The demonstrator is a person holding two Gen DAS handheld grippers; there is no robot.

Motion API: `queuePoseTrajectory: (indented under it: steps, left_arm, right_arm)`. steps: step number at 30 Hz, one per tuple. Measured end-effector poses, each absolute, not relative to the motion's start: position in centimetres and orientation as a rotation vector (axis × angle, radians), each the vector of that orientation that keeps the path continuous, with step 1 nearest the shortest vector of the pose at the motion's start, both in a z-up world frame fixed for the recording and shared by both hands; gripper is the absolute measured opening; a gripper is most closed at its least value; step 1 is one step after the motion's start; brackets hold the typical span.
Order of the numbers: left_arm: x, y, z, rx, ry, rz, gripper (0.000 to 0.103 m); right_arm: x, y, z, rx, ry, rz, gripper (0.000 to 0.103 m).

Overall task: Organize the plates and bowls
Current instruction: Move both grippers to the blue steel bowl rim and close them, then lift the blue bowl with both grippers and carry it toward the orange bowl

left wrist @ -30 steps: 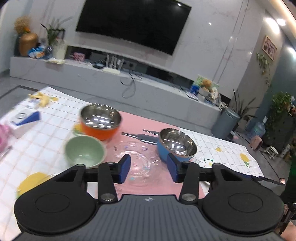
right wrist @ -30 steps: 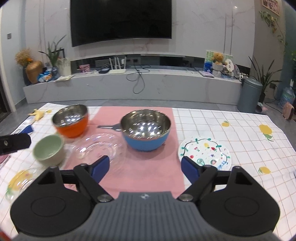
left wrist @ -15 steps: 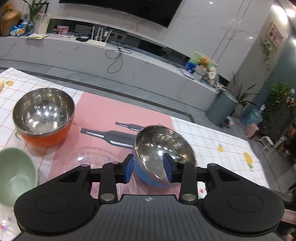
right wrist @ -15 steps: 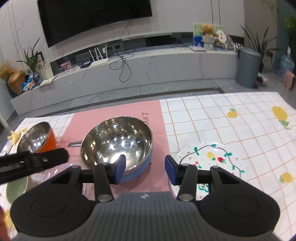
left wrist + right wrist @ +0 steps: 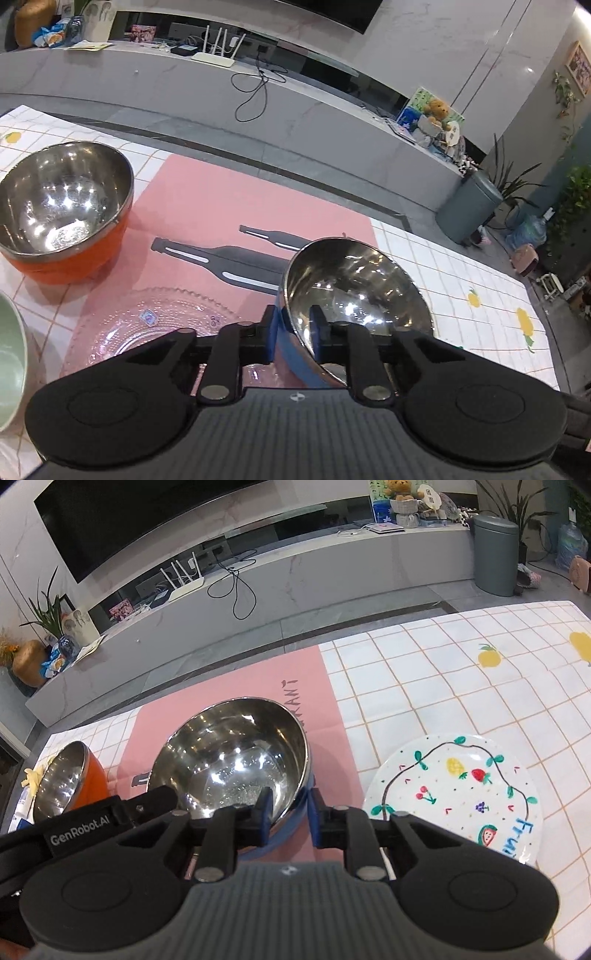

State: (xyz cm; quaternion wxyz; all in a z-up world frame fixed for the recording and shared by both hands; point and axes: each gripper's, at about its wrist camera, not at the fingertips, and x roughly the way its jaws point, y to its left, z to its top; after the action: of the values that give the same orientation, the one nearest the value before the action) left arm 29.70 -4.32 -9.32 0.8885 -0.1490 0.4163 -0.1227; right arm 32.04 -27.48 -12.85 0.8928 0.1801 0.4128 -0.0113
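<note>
Two claws pinch opposite sides of the blue bowl (image 5: 236, 768) on the pink mat (image 5: 221, 199), their jaws having just closed: the left claw (image 5: 293, 334) grips the rim with one pad inside the steel lining and one outside, and the right claw (image 5: 290, 818) clamps the near wall the same way. "GenRobot.AI" is printed in white on the left claw's arm as the right camera sees it; the mat shows letters ending "RANT", and the painted plate (image 5: 454, 794) carries blue lettering that seems to begin "Fru". The plate lies just right of the bowl on the checked worktop (image 5: 461, 686), with open cloth beyond it to the far edge. Left of the bowl sit a glass dish (image 5: 155, 325), close by, and the orange bowl (image 5: 62, 210), with bare mat behind.
</note>
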Motion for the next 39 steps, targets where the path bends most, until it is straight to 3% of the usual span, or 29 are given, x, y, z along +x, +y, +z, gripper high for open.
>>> queuePoseTrajectory:
  steps: [11, 23, 39]
  left_arm:
    - [26.2, -3.7, -6.1, -0.336, 0.806, -0.25, 0.014]
    - [16.2, -2.0, -2.2, -0.372, 0.767, -0.237, 0.014]
    - [8.7, 1.1, -4.9, -0.482, 0.812, -0.186, 0.014]
  right_arm:
    - [28.8, -27.7, -9.9, 0.41, 0.822, -0.01, 0.016]
    - [17.7, -27.5, -7.8, 0.519, 0.832, 0.071, 0.016]
    - [8.4, -26.8, -9.3, 0.557, 0.87, 0.146, 0.016]
